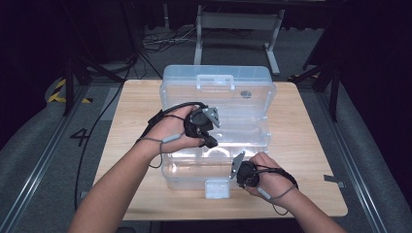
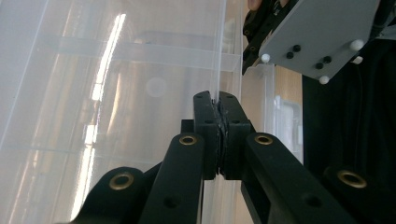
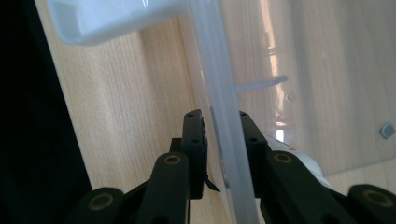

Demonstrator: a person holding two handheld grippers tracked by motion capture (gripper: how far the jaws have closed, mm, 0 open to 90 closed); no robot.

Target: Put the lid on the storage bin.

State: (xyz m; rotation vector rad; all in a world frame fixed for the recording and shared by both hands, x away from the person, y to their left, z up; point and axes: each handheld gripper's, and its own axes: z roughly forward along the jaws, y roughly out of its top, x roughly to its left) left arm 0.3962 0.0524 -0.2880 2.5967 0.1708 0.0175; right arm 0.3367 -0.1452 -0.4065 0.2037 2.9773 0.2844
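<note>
One clear plastic box (image 1: 218, 97) stands open on the wooden bench (image 1: 311, 145), its white latch (image 1: 216, 188) at the near edge. The left gripper (image 2: 219, 135) has its jaws clamped on a thin inner wall. The right gripper (image 3: 223, 154) straddles the front rim (image 3: 224, 121), jaws slightly apart, not pressing
</note>
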